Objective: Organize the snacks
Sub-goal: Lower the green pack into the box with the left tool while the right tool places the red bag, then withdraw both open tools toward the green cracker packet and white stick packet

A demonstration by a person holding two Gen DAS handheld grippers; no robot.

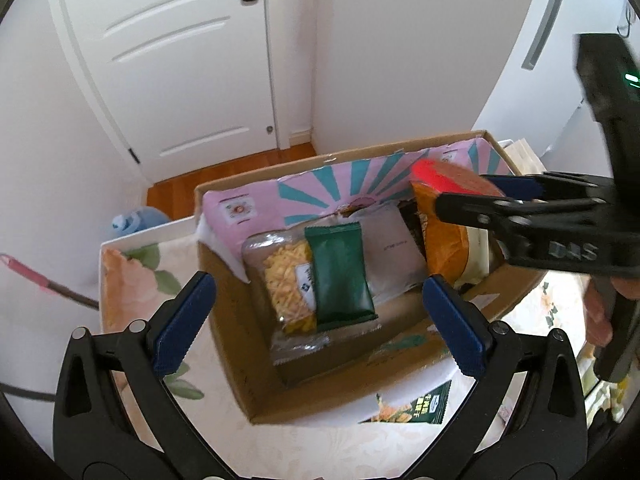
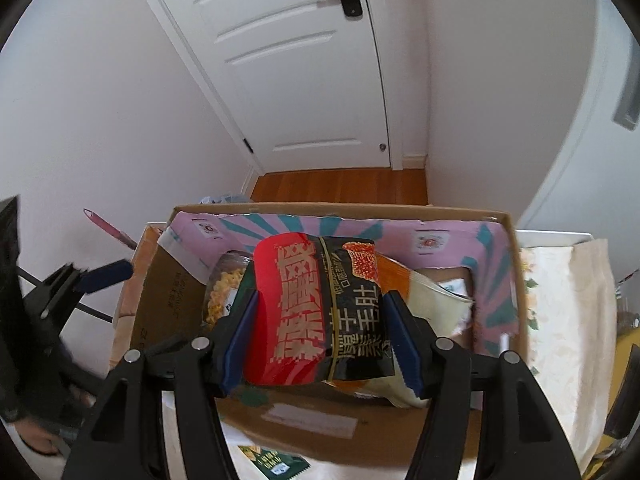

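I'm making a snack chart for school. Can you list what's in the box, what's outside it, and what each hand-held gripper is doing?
box: open cardboard box on a floral tablecloth
in box: green packet lying on a clear bag of yellow snacks
left hand-held gripper: open, empty, near the box
right hand-held gripper: shut on red-and-black snack bag, above the box
outside box: small green packet on the cloth

Floral tablecloth (image 1: 132,280) under cardboard box (image 1: 240,368)

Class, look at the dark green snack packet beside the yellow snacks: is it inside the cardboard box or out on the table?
Inside. The dark green packet lies on the yellow snack bag, within the cardboard box walls.
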